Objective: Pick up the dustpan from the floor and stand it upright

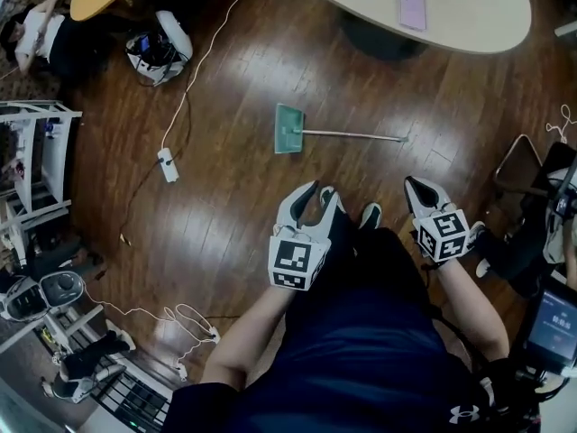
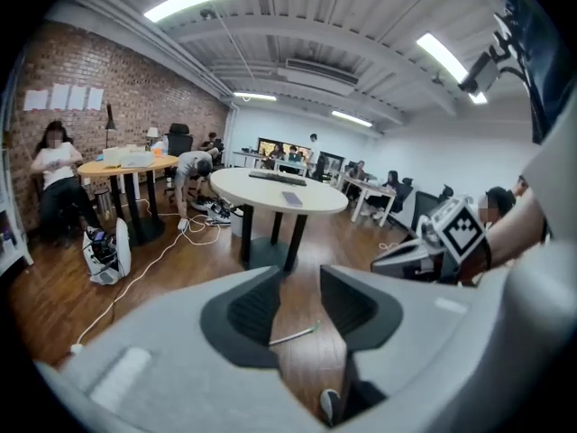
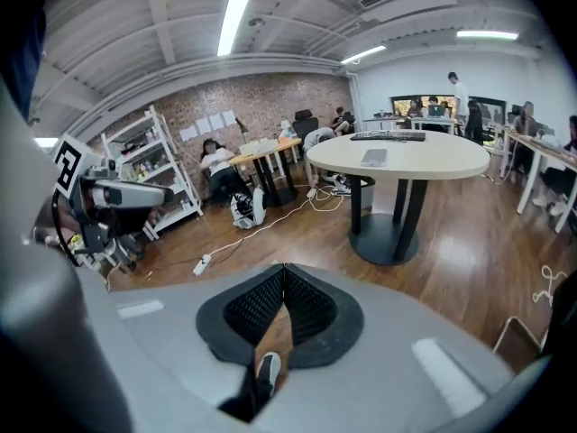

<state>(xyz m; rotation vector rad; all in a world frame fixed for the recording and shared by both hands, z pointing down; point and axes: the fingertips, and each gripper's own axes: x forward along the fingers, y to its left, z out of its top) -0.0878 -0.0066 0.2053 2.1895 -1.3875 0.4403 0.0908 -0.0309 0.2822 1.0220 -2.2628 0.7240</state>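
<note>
dustpan (image 1: 290,130): lies flat on the wood floor (image 1: 225,215), green pan to the left in the head view, thin metal handle running off to the right; sits between the pale table (image 1: 469,39) and the grippers, well apart from both claws, untouched. left gripper (image 1: 320,190): held low in front of the body, claw partly spread with nothing between the pads; looks along its jaws at bare floor, with a stretch of the dustpan handle far beyond. right gripper (image 1: 413,184): alongside, off to the right, claw pressed together and empty, only floor and a shoe (image 3: 268,371) behind the closed tips. step in hand, by judgement: the reach toward the dustpan, pickup not yet begun, nothing gripped. next move, by judgement: calls for bringing a claw down to floor level over the handle, spreading the jaws wide enough to straddle the thin rod, closing squarely across it, then lifting the handle end so as to tip the pan onto its base. point of care: slim handle flush on the boards, likely to roll or slip from a shallow pinch.
</note>
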